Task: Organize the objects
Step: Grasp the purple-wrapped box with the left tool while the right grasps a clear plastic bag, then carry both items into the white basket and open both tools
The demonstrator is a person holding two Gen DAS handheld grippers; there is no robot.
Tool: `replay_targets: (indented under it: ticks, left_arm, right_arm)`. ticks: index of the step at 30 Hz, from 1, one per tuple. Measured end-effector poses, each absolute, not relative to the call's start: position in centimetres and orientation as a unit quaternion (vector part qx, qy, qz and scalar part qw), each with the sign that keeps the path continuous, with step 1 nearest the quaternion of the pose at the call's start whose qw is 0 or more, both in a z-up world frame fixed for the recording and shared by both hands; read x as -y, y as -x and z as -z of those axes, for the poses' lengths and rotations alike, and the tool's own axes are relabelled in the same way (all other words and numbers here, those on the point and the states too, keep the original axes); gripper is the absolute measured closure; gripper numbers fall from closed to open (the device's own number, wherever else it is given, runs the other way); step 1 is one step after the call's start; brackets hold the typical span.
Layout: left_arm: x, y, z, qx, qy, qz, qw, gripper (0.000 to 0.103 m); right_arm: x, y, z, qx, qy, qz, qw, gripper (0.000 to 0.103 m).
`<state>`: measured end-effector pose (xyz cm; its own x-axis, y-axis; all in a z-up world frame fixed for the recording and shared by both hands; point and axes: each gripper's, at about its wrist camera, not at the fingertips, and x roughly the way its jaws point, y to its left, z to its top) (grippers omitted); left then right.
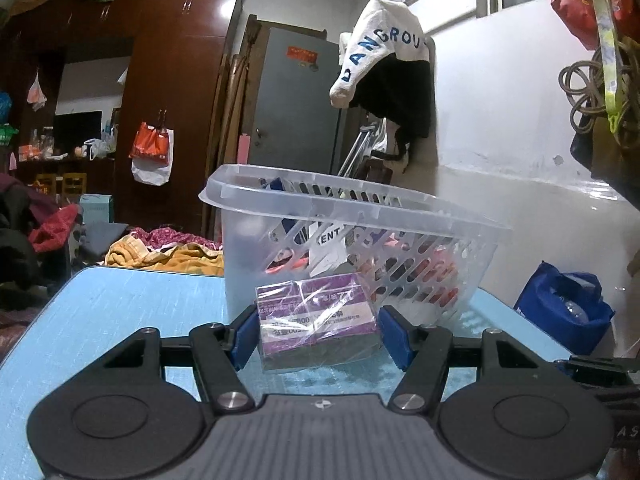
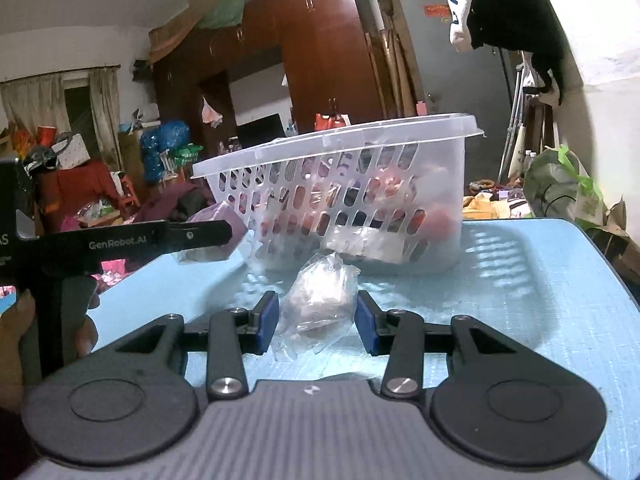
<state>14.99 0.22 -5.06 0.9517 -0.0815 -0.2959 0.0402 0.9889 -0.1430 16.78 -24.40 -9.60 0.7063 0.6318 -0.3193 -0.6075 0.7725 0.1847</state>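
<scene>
A purple box in clear wrap (image 1: 318,318) lies on the light blue table (image 1: 120,320), right in front of a clear slotted plastic basket (image 1: 344,236) holding several items. My left gripper (image 1: 320,336) is open, its blue pads on either side of the box with small gaps. In the right wrist view, a clear plastic bag with pinkish contents (image 2: 320,300) lies on the table (image 2: 520,300) in front of the basket (image 2: 360,192). My right gripper (image 2: 318,322) is open around the bag. The left gripper (image 2: 160,240) and the purple box (image 2: 220,224) show at left.
The table ends just behind the basket and at the left and right sides. Beyond it are a cluttered room, a brown wardrobe (image 1: 168,100), clothes heaps, a blue bag (image 1: 560,308) on the floor at right, and a white wall.
</scene>
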Motion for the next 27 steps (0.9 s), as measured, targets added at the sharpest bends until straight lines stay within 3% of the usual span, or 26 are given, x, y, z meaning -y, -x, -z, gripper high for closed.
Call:
replay_targets:
  ticks: [15, 18, 23, 27]
  left_arm:
    - [-0.6, -14.1, 5.1, -0.131, 0.071, 0.037, 0.988, 0.036]
    - [-1.0, -13.3, 4.5, -0.11, 0.084, 0.052, 0.989, 0.036]
    - [-0.7, -11.9, -0.1, -0.053, 0.066, 0.079, 0.993, 0.036]
    - [-0.6, -16.4, -5.9, -0.07, 0.051, 0.081, 0.993, 0.036]
  right_arm:
    - [25.2, -16.4, 9.7, -0.161, -0.057, -0.331, 0.928, 0.058]
    - [25.7, -15.6, 9.3, -0.127, -0.059, -0.333, 0.932, 0.058]
    - [26.6, -15.0, 3.1, -0.054, -0.033, -0.333, 0.941, 0.058]
    - [24.9, -20.3, -3.1, -0.053, -0.019, -0.342, 0.938, 0.058]
